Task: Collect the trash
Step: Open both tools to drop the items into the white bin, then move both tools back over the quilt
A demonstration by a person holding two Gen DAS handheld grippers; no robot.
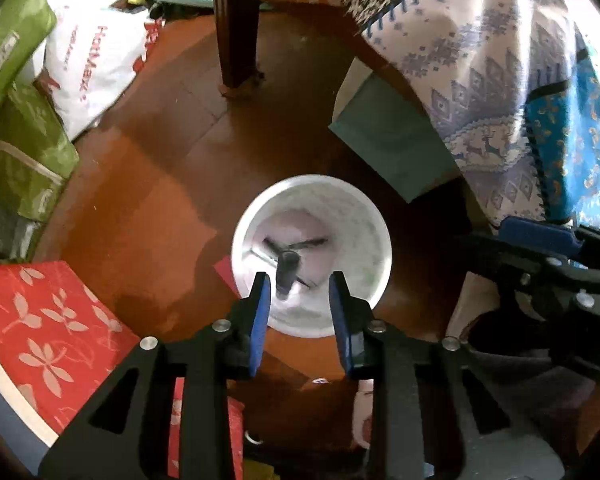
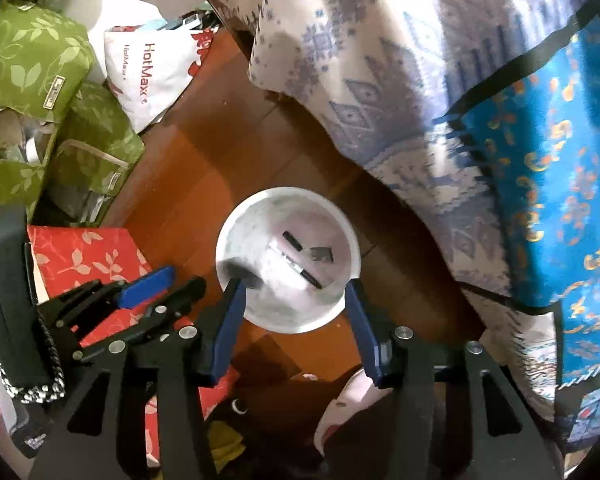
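A white round bin (image 1: 312, 256) stands on the wooden floor, seen from above in both views (image 2: 288, 260). Inside lie dark trash pieces (image 2: 304, 258). In the left wrist view a dark blurred piece (image 1: 287, 276) shows in mid-air between my fingers, over the bin. My left gripper (image 1: 300, 304) hovers above the bin's near rim, open and empty. My right gripper (image 2: 294, 300) is wide open over the bin, empty; another blurred dark piece (image 2: 242, 274) shows at its left finger. Each gripper shows in the other's view, the right one (image 1: 540, 248) and the left one (image 2: 148, 284).
A patterned white-and-blue cloth (image 1: 480, 80) hangs from furniture to the right. A wooden furniture leg (image 1: 236, 28) stands behind the bin. Green leaf-print bags (image 2: 32, 64), a white HotMax bag (image 2: 148, 76) and a red floral box (image 1: 48, 328) crowd the left. A teal bag (image 1: 392, 140) lies near the cloth.
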